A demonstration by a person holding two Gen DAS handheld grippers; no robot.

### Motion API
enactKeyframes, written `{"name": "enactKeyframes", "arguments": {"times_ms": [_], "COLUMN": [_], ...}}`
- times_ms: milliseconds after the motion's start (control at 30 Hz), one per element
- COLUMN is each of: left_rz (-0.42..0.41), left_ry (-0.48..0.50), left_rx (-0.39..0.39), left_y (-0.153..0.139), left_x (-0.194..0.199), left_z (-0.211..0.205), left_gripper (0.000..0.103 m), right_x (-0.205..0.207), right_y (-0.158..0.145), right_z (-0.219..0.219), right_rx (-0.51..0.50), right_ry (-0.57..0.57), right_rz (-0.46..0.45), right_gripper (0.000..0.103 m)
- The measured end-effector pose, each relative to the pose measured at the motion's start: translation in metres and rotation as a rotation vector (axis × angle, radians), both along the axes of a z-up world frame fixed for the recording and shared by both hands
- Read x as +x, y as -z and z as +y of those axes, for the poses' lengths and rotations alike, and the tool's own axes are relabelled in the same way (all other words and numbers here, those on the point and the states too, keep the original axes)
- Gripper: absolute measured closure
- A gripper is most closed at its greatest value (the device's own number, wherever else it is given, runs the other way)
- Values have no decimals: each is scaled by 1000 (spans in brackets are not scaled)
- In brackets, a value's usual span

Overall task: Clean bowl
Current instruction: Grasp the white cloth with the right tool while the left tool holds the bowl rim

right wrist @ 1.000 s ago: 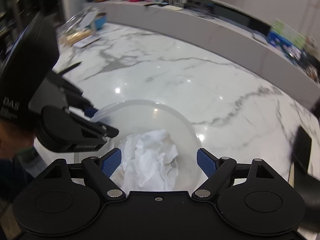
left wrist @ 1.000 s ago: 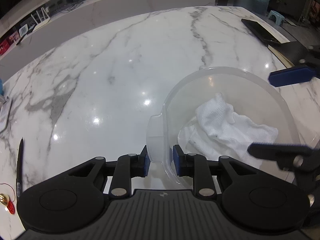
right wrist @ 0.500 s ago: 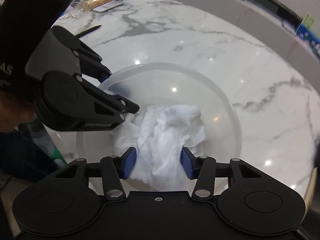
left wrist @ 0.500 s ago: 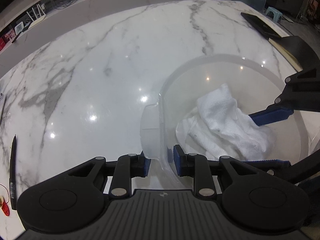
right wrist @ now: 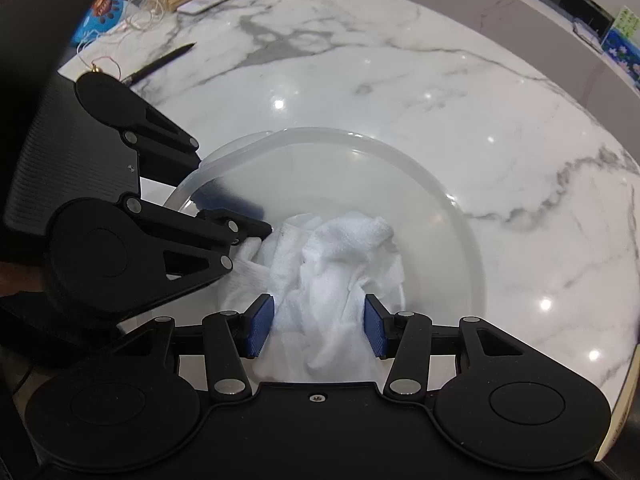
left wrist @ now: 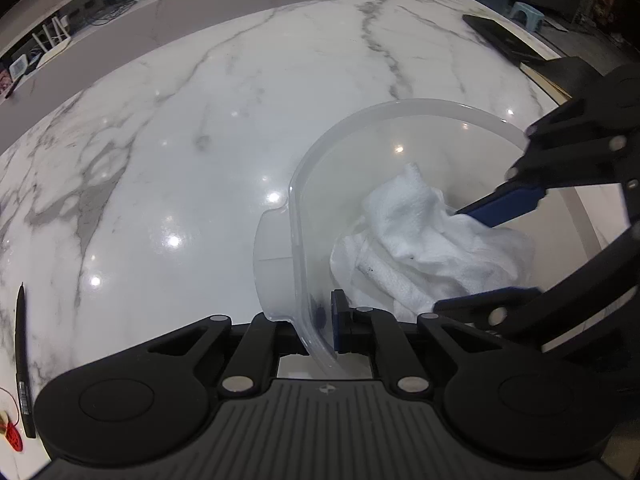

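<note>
One clear bowl [left wrist: 408, 120] sits on the marble bench [left wrist: 180, 140] with one white cloth [right wrist: 336, 264] inside. The left gripper [left wrist: 320, 320] is clamped on the bowl's rim; the right gripper [right wrist: 318, 330] squeezes the cloth. One black pen [left wrist: 22, 360] lies nearby.

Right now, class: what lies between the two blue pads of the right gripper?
The white cloth, bunched inside the clear bowl; the right gripper has pinched a fold of it. The right wrist view shows this best.

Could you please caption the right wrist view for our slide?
Right gripper clamps white cloth inside translucent bowl; left gripper pinches rim.
</note>
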State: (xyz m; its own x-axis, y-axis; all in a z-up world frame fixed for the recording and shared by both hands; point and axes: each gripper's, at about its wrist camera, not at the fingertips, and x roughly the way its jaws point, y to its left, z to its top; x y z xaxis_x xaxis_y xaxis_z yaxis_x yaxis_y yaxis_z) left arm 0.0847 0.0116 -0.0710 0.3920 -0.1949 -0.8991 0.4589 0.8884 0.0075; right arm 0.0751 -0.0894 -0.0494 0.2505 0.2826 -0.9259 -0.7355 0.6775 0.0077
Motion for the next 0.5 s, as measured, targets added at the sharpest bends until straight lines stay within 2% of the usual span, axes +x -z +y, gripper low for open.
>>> {"name": "enactKeyframes", "arguments": {"times_ms": [133,200,267,500], "left_rz": [6,8,14,11], "left_ry": [28,34,33,38], "left_rx": [-4,-1,6,16], "left_y": [0,0,0,1], "left_x": [-3,-5,-6,-6], "left_z": [0,-1,-1,-2], "left_gripper": [97,97,97,97], "right_x": [-1,-2,-3,-10], "right_y": [4,8,10,14], "right_z": [6,10,13,21], "right_rx": [-10,-18,-25,-79], "right_ry": [-18,-30,-42,-100], "right_rz": [5,9,6,-40], "right_gripper": [57,62,72,88]}}
